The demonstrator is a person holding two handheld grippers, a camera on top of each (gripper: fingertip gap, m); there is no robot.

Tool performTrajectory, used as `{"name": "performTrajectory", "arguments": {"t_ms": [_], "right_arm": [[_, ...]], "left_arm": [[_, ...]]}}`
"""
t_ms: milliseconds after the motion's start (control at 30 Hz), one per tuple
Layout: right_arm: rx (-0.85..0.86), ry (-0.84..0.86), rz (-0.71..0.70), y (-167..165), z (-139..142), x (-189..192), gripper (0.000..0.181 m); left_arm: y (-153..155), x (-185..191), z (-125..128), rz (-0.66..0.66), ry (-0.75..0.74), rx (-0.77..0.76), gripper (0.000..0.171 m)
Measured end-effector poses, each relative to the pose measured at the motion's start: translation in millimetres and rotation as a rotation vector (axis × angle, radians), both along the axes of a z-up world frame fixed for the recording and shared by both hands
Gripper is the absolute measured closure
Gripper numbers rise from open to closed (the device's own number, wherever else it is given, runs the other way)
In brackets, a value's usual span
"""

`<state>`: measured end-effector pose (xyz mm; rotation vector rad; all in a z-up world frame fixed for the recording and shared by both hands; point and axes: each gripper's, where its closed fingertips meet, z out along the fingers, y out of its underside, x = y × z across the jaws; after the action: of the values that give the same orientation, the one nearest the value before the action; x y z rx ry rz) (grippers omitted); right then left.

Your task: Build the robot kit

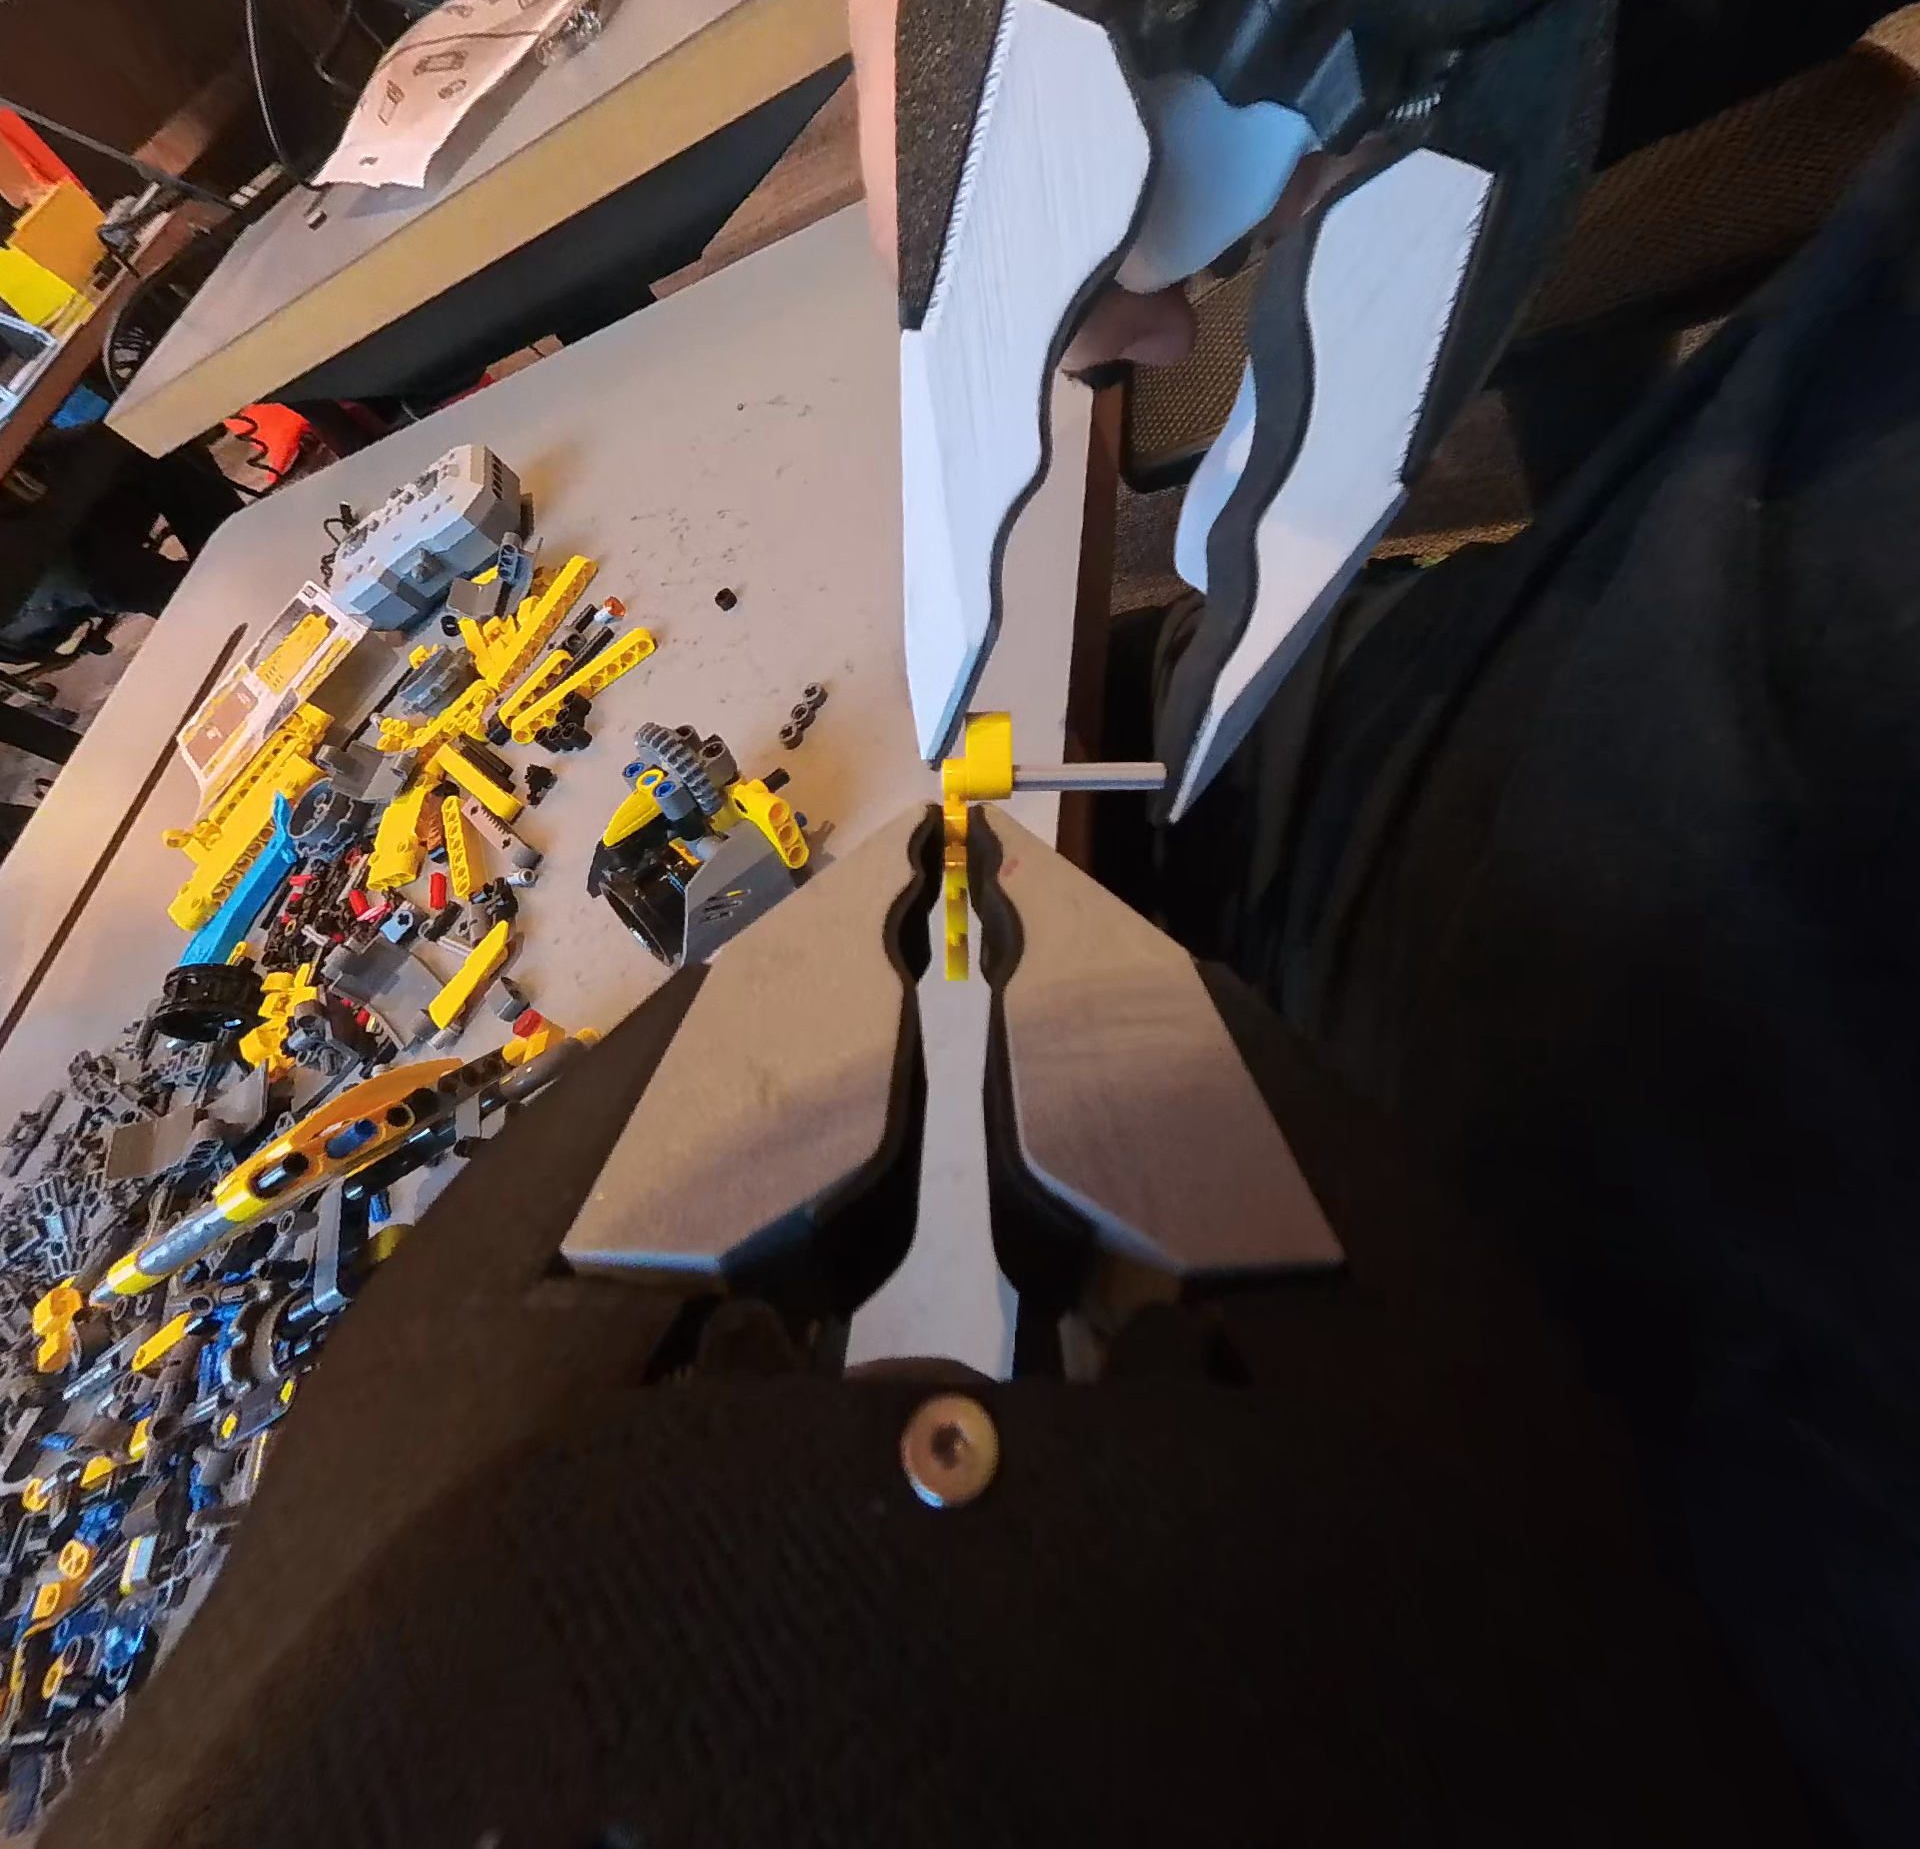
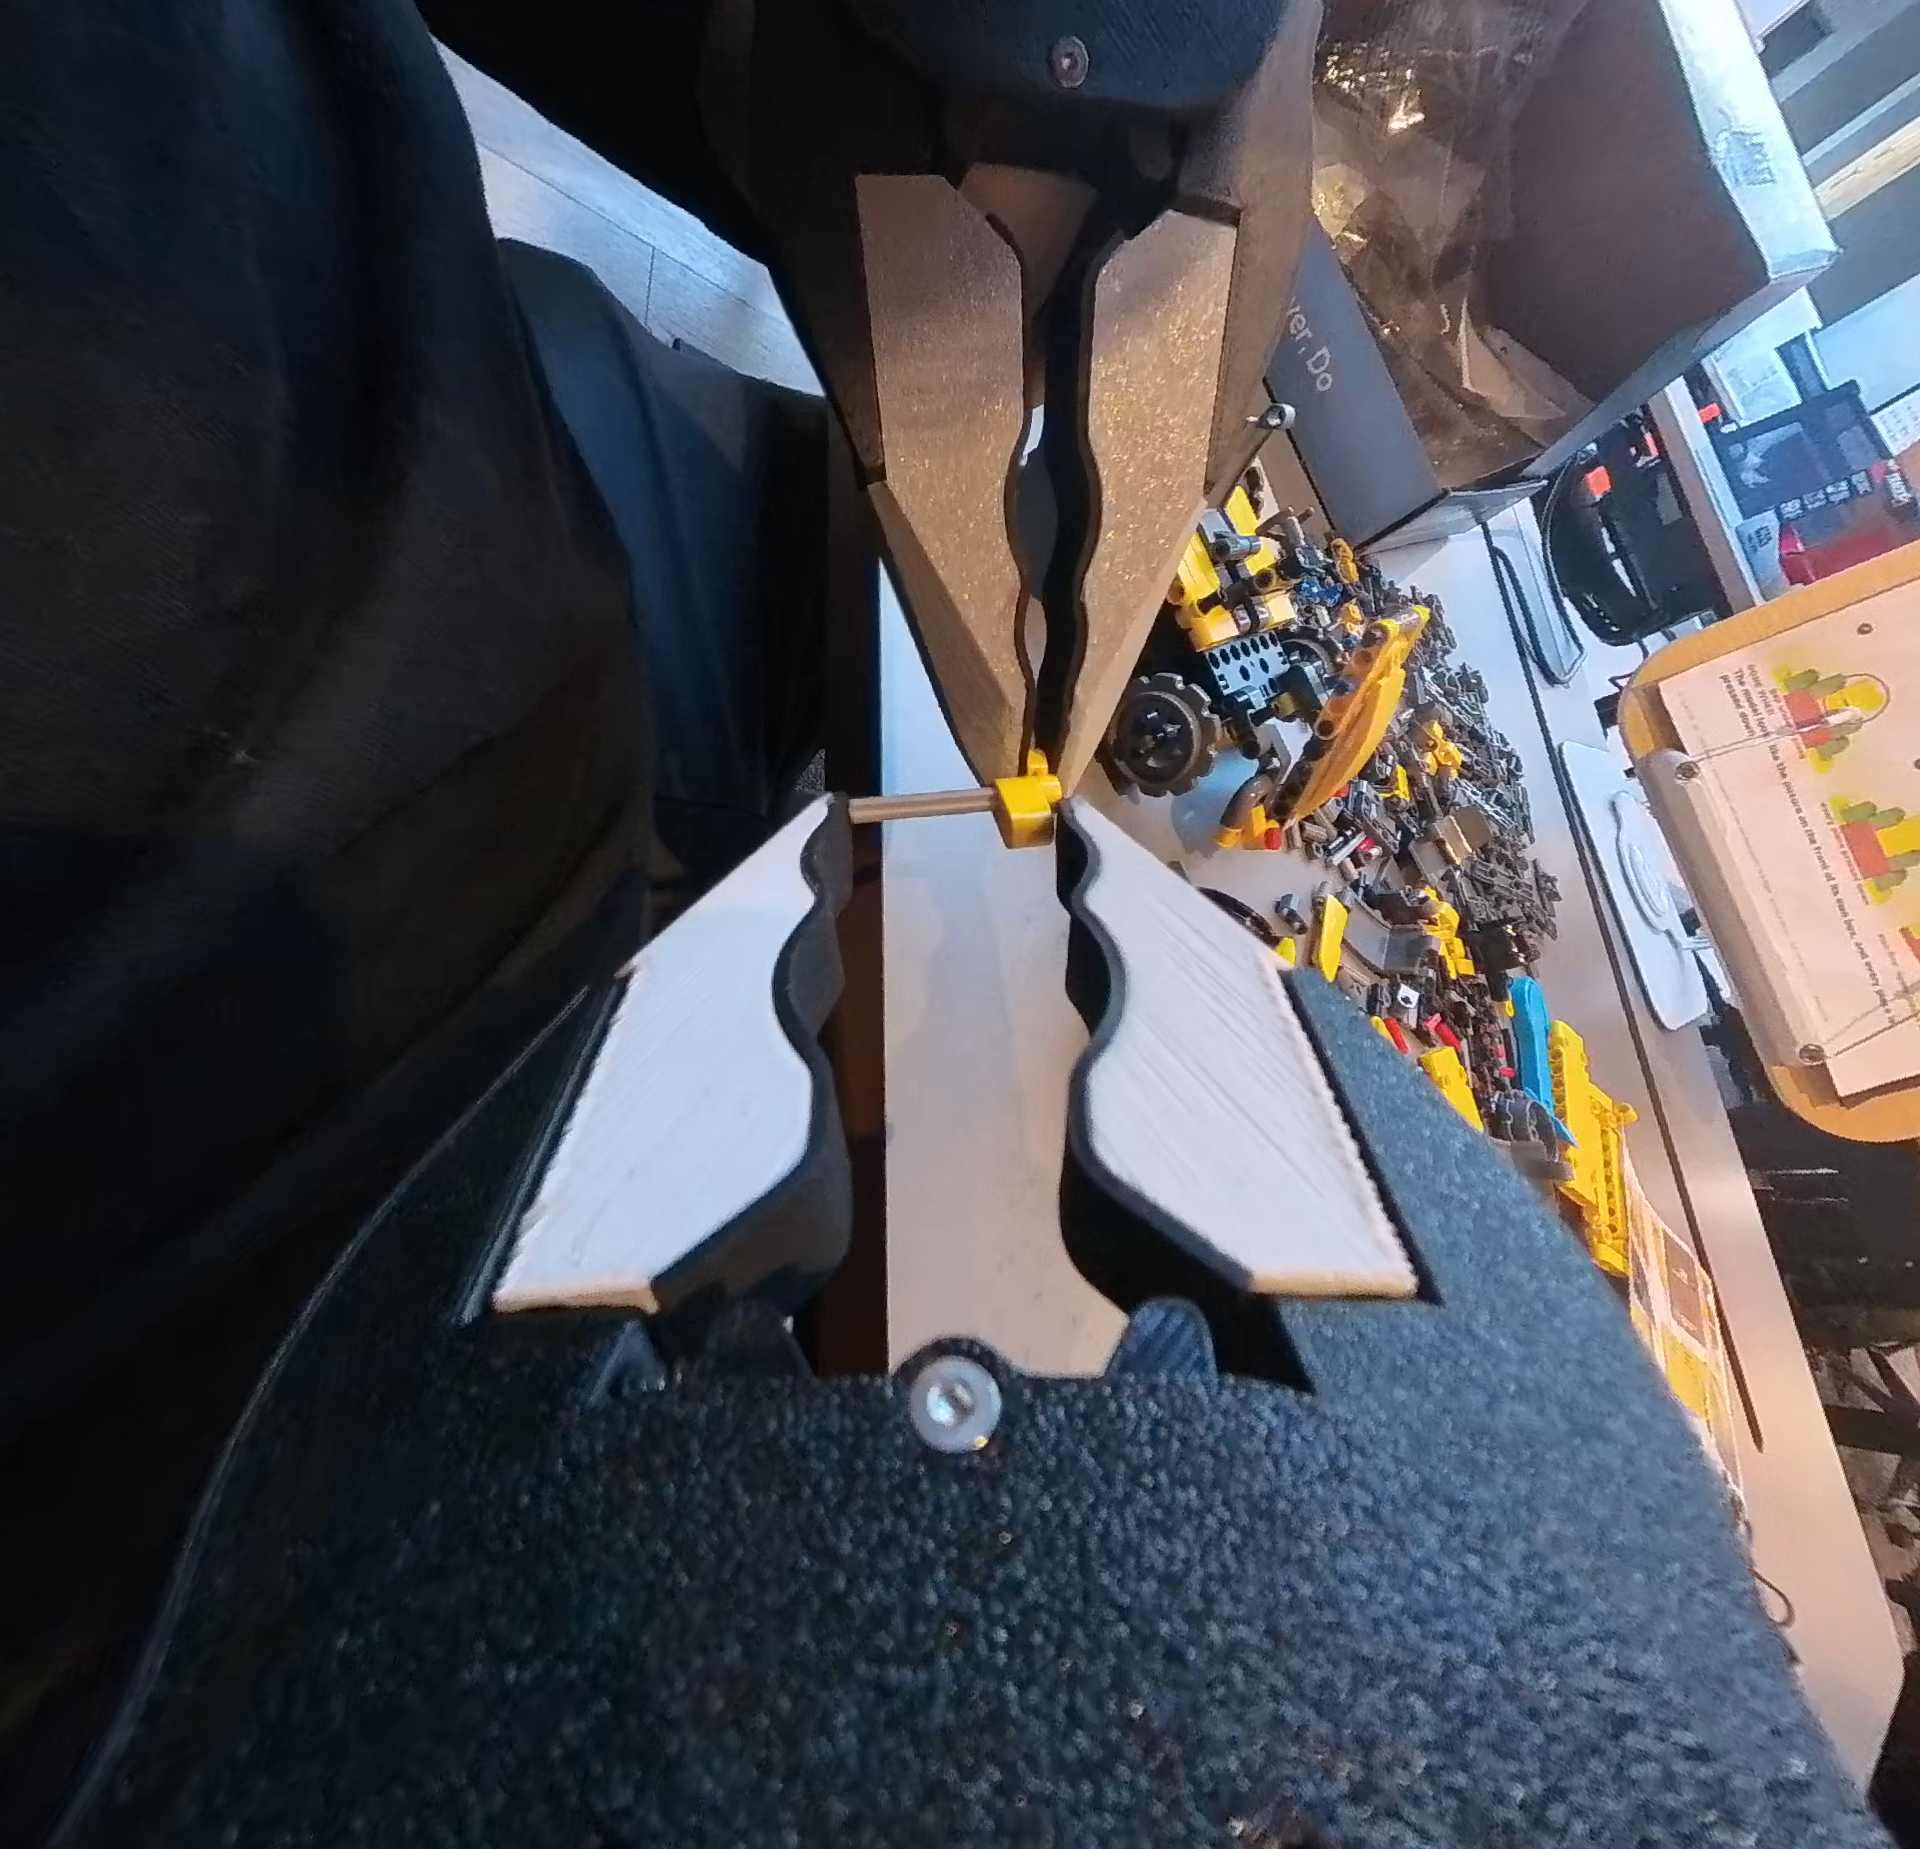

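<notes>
My left gripper [image 1: 954, 835], with grey fingers, is shut on a thin yellow beam [image 1: 957, 911] held above the table's near edge. A yellow connector [image 1: 980, 757] sits on the beam's top end, and a short grey axle [image 1: 1101, 773] sticks out of it sideways. My right gripper [image 2: 951, 812], with white fingers, spans this pair lengthwise. One fingertip touches the axle's free end [image 2: 904, 805] and the other touches the connector [image 2: 1029, 797]. The right gripper [image 1: 1055, 786] comes down from above in the left wrist view. The left gripper [image 2: 1039, 750] comes down from above in the right wrist view.
A big pile of yellow, black, grey and blue building parts [image 1: 364, 812] covers the grey table [image 1: 727, 428], with a small geared assembly [image 1: 696, 833] nearest. A person's dark clothing [image 1: 1558, 968] is right behind the grippers. An open box [image 2: 1558, 189] and a board with a sheet [image 2: 1787, 864] stand beyond.
</notes>
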<state>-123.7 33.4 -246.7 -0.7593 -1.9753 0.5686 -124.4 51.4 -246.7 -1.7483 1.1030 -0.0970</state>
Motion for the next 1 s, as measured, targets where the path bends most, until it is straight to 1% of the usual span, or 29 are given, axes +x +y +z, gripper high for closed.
{"name": "performTrajectory", "arguments": {"t_ms": [233,400,700,1000], "right_arm": [[0.042,-0.016,-0.004,-1.9,-1.2,-0.3,0.143],[0.041,-0.056,0.002,-3.9,-7.8,1.4,0.143],[0.013,-0.094,0.011,-11.1,-16.2,3.7,0.144],[-0.019,-0.091,0.013,-11.7,-15.1,3.0,0.144]], "left_arm": [[-1.8,-0.3,-2.2,0.008,0.006,-0.02,0.171],[-4.0,0.8,-9.9,0.008,0.044,-0.036,0.171],[-11.3,3.0,-19.3,-0.028,0.08,-0.071,0.171],[-11.0,2.5,-18.5,-0.032,0.096,-0.053,0.171]]}}
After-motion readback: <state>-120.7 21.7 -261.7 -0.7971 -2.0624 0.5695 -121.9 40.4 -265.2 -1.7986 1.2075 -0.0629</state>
